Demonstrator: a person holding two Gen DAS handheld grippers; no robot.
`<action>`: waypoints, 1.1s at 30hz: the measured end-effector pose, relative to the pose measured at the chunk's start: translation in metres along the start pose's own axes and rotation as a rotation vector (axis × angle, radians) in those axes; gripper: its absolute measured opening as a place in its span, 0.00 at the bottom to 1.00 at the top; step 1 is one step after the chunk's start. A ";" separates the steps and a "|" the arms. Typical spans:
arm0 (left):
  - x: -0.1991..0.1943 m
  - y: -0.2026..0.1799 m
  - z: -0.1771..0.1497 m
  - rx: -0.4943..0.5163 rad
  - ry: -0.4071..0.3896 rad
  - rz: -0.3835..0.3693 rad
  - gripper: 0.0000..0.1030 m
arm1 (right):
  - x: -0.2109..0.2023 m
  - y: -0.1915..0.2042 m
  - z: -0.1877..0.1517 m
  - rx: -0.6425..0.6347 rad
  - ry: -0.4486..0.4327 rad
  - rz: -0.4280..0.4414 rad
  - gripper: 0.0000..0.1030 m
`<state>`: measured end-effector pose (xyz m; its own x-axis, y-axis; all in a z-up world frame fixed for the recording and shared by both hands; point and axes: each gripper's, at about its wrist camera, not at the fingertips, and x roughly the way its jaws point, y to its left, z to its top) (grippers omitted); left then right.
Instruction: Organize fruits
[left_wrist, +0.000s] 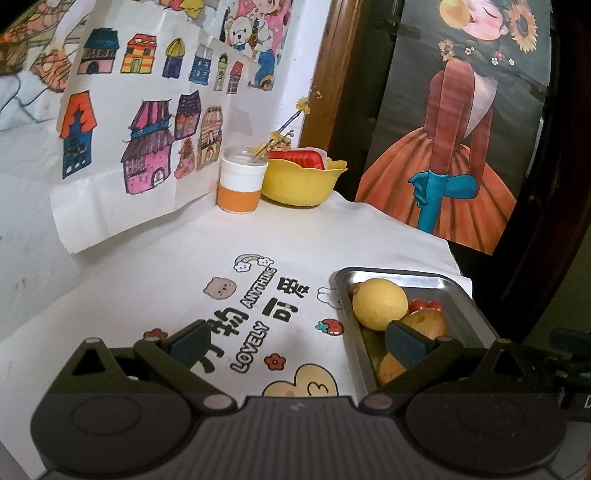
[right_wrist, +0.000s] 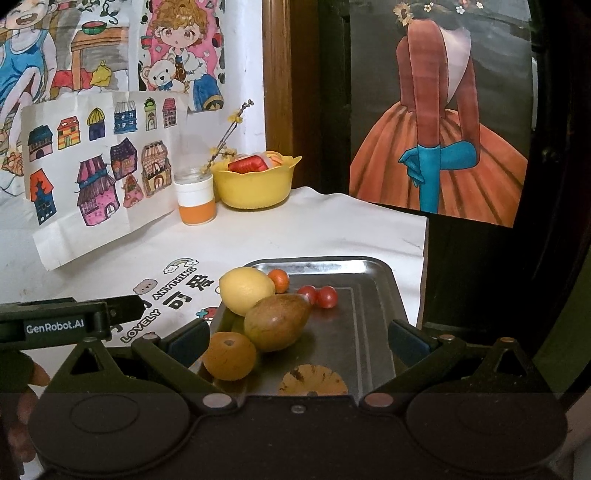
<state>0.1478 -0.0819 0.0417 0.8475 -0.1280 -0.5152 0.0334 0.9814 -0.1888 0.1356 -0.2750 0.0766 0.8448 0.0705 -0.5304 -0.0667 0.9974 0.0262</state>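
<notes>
A steel tray (right_wrist: 373, 273) near the table's right edge holds a yellow lemon (right_wrist: 246, 290), a brown-green mango (right_wrist: 277, 322), an orange (right_wrist: 229, 355), a small tangerine (right_wrist: 279, 279), two cherry tomatoes (right_wrist: 318, 295) and a pineapple slice (right_wrist: 313, 382). My right gripper (right_wrist: 299, 341) hovers open over the tray's near end, nothing between its fingers. My left gripper (left_wrist: 299, 343) is open above the printed cloth, left of the tray (left_wrist: 436, 282); its right finger (left_wrist: 406, 345) overlaps the mango (left_wrist: 424, 321). The lemon (left_wrist: 378, 302) shows there too.
A yellow bowl (right_wrist: 255, 186) with red items and an orange-and-white jar (right_wrist: 195, 201) holding twigs stand at the back by the wall. Drawings lean on the wall (left_wrist: 122, 122). The table edge drops off right of the tray. The left gripper's body (right_wrist: 62, 325) shows at left.
</notes>
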 end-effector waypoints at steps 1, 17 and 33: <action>-0.001 0.001 -0.001 -0.002 -0.001 0.001 1.00 | -0.001 0.001 -0.001 0.000 -0.002 -0.003 0.99; -0.021 0.012 -0.016 0.009 -0.046 0.013 1.00 | -0.019 0.017 -0.016 -0.022 -0.042 -0.012 0.99; -0.041 0.027 -0.035 0.006 -0.073 0.033 1.00 | -0.035 0.031 -0.029 -0.032 -0.066 -0.021 0.99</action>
<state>0.0953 -0.0550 0.0285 0.8845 -0.0847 -0.4587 0.0076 0.9859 -0.1674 0.0887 -0.2471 0.0710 0.8791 0.0510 -0.4739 -0.0645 0.9978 -0.0122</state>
